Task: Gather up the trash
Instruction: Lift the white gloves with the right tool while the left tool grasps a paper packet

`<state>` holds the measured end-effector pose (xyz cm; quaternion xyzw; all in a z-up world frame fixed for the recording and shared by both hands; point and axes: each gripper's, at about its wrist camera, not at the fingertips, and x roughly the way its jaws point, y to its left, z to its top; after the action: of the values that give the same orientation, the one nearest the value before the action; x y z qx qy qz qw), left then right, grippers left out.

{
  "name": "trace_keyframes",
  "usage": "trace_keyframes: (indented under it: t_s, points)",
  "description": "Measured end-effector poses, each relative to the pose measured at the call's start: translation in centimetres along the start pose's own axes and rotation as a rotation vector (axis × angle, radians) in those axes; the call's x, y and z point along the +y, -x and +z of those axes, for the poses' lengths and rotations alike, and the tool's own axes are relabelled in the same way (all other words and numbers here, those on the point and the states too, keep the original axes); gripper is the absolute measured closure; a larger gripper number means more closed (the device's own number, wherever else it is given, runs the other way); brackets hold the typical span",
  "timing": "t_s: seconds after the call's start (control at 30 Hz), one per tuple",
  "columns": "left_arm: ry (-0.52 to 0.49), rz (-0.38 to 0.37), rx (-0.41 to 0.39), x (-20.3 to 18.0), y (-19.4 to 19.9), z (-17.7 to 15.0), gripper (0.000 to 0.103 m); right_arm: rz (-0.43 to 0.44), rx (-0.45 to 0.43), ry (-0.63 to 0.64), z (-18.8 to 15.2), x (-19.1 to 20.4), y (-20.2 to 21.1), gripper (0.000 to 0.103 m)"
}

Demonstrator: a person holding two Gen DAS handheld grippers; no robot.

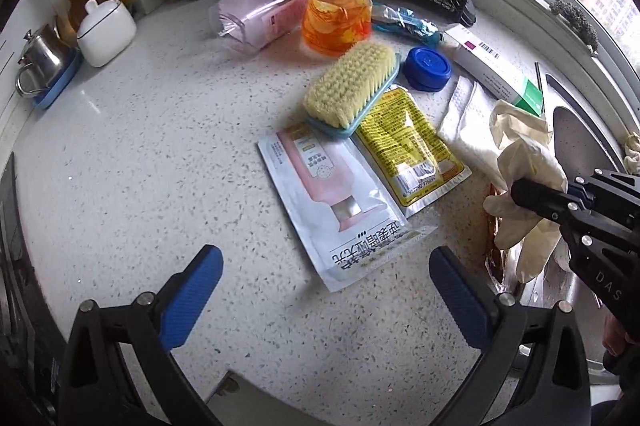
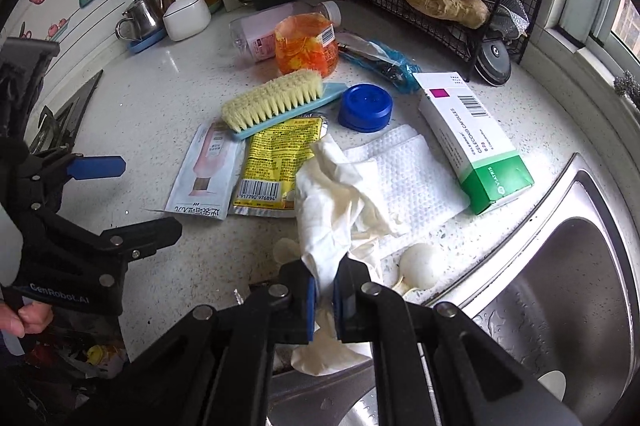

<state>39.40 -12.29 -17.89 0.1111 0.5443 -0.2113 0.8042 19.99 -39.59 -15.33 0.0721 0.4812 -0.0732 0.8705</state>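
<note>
A: Right gripper [image 2: 325, 300] has its fingers pinched tight on the crumpled cream rubber glove [image 2: 340, 186], lifted off the speckled white worktop [image 1: 160, 154] beside the steel sink [image 2: 560, 286], so we reckon it's headed for the bin.

B: Our left gripper [image 1: 326, 290] hangs wide open and empty, right above the white-and-pink sachet [image 1: 336, 194], probably next. The yellow foil packet [image 1: 408, 146] sits just beside it, partly under the scrub brush [image 1: 352, 88].

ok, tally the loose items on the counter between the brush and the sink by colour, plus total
Blue: 1, lid
Yellow: 1, sachet
White and pink: 1, sachet
White and green: 1, medicine box
White: 1, paper towel
Cream: 1, glove, clamped in the right gripper
Total: 6
</note>
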Motion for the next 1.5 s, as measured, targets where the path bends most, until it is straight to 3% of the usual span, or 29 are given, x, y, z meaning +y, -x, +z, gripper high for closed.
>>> trace_keyframes:
  t_s: [0.07,0.2,0.27,0.3,0.33,0.43,0.8,1.0,1.07,1.13,1.2,1.4,1.5]
  points:
    - [-0.015,-0.013,0.004,-0.4,-0.6,0.2,0.008,0.005,0.001,-0.007,-0.1,-0.4,-0.2,0.097]
    - [-0.021,-0.033,0.047,-0.7,-2.4,0.3,0.035,0.004,0.007,-0.017,-0.3,-0.9,-0.5,0.097]
    - [-0.036,-0.037,0.027,-1.1,-2.3,0.2,0.042,0.005,0.004,-0.014,-0.4,-0.9,-0.4,0.097]
    - [-0.039,-0.040,0.019,-1.3,-2.2,0.3,0.052,0.007,0.000,-0.015,-0.4,-1.0,-0.3,0.097]
    - [-0.033,-0.049,0.017,-1.3,-2.1,0.3,0.071,0.008,-0.001,-0.018,-0.4,-1.0,-0.2,0.097]
    - [-0.006,-0.074,0.029,-1.3,-2.1,0.4,0.101,0.005,-0.001,-0.022,-0.3,-1.0,0.0,0.097]
    - [-0.020,-0.075,-0.119,-1.2,3.0,-0.2,0.103,0.035,-0.023,-0.019,-0.2,0.5,2.0,0.097]
    - [-0.014,-0.090,-0.087,-0.8,3.5,-0.4,0.102,0.042,-0.037,-0.013,-0.2,1.3,3.1,0.097]
    - [-0.025,-0.097,-0.085,-0.8,3.5,-0.5,0.098,0.042,-0.040,-0.009,-0.1,1.4,3.0,0.097]
    - [-0.032,-0.102,-0.068,-0.8,2.9,-0.4,0.076,0.037,-0.040,-0.009,-0.1,1.3,2.8,0.097]
    - [-0.045,-0.091,-0.060,-0.9,2.4,-0.2,0.069,0.026,-0.032,-0.012,-0.1,1.1,2.3,0.097]
    - [-0.088,-0.096,0.004,-1.0,-0.6,0.9,0.067,0.014,-0.009,-0.022,0.0,0.3,1.0,0.097]
    - [-0.113,-0.073,-0.002,-1.2,-1.5,1.4,0.067,0.016,0.000,-0.037,0.2,-0.1,0.5,0.097]
